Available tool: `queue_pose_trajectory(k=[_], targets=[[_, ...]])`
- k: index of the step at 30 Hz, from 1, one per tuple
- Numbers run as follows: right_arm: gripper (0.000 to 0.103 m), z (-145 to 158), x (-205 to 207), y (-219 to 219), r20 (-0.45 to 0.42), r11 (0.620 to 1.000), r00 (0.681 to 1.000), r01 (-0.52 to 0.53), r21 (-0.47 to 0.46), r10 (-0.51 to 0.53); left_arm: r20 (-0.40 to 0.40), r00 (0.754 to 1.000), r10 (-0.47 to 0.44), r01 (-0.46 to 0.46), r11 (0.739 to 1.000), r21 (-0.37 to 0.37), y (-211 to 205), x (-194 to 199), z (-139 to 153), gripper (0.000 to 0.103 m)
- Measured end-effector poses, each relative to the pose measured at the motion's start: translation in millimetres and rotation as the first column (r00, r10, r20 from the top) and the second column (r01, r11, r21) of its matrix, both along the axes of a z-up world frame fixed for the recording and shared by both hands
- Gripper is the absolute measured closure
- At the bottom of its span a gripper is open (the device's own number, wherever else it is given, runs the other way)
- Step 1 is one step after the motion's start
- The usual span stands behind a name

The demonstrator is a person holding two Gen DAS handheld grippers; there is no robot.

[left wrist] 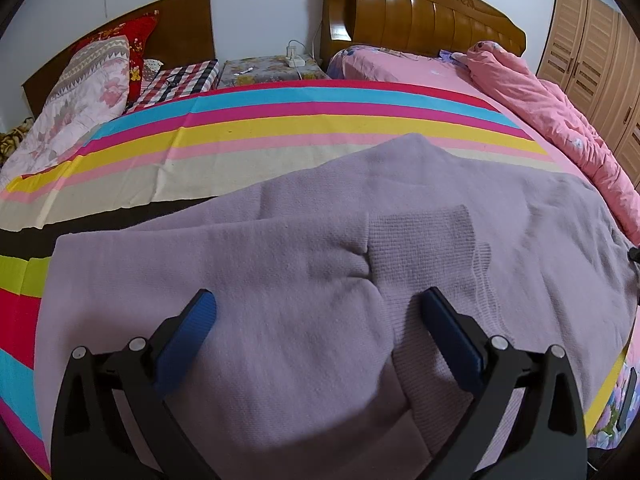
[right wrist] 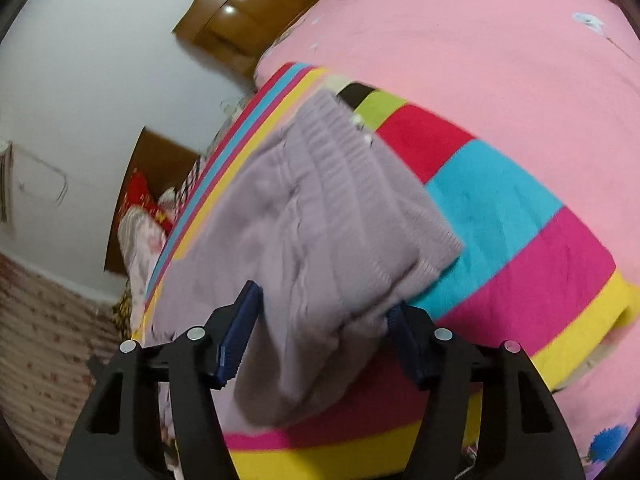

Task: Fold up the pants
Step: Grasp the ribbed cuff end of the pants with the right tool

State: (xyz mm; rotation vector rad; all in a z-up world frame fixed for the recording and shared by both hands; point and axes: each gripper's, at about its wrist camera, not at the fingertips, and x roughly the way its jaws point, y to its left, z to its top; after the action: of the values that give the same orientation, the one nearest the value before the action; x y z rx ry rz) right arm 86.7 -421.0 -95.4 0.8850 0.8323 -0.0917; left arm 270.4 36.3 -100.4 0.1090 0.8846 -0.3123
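Observation:
Lilac knit pants (left wrist: 280,248) lie spread over a striped blanket (left wrist: 280,128) on the bed. A ribbed waistband part sits just right of the middle. My left gripper (left wrist: 319,299) hovers low over the pants, jaws wide open, nothing between its blue pads. In the right wrist view a folded length of the pants (right wrist: 320,208) runs away from me, its ribbed end lying on the striped blanket (right wrist: 500,200). My right gripper (right wrist: 322,308) straddles the near bunched part of this cloth. Its jaws are partly open, one pad at each side of the cloth. Motion blur hides whether they press on it.
A pink quilt (left wrist: 560,120) is heaped along the bed's right side. A wooden headboard (left wrist: 420,12) stands behind it. A bedside table (left wrist: 268,68) and a second bed with pillows (left wrist: 92,88) are at the back left. A wardrobe (left wrist: 592,52) stands far right.

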Motion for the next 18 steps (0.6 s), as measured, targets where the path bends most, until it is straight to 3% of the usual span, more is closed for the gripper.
queue_pose_trajectory(k=[2,5,8,10,13,18], targets=[[0.039,5.8,7.7,11.5,-0.038,0.993,0.997,-0.075,-0.089,0.071,0.003,1.000,0.002,-0.002,1.000,0.001,-1.0,-1.3,-0.3,0.001],[0.047,3.7,7.3,6.5,-0.049,0.993,0.994,-0.096,-0.065,0.093,0.005,1.000,0.004,-0.004,1.000,0.002,-0.8,-2.5,-0.5,0.001],[0.047,-2.8,3.7,-6.4,-0.015,0.999,1.000,-0.013,0.041,0.014,0.005,1.000,0.003,-0.003,1.000,0.002,-1.0,-2.6,-0.9,0.001],[0.047,-0.6,8.6,-0.7,-0.007,1.000,1.000,-0.003,-0.016,0.003,0.005,1.000,0.003,-0.003,1.000,0.001,-0.9,-3.0,-0.8,0.001],[0.061,-1.5,7.3,4.6,-0.006,0.999,1.000,0.014,-0.047,-0.014,0.006,1.000,0.003,-0.003,1.000,0.001,-0.5,-2.6,-0.3,0.001],[0.068,-14.6,-8.0,0.5,0.091,0.995,0.991,0.092,0.033,-0.095,0.005,1.000,0.006,-0.006,1.000,0.004,-2.4,-4.0,1.0,0.001]])
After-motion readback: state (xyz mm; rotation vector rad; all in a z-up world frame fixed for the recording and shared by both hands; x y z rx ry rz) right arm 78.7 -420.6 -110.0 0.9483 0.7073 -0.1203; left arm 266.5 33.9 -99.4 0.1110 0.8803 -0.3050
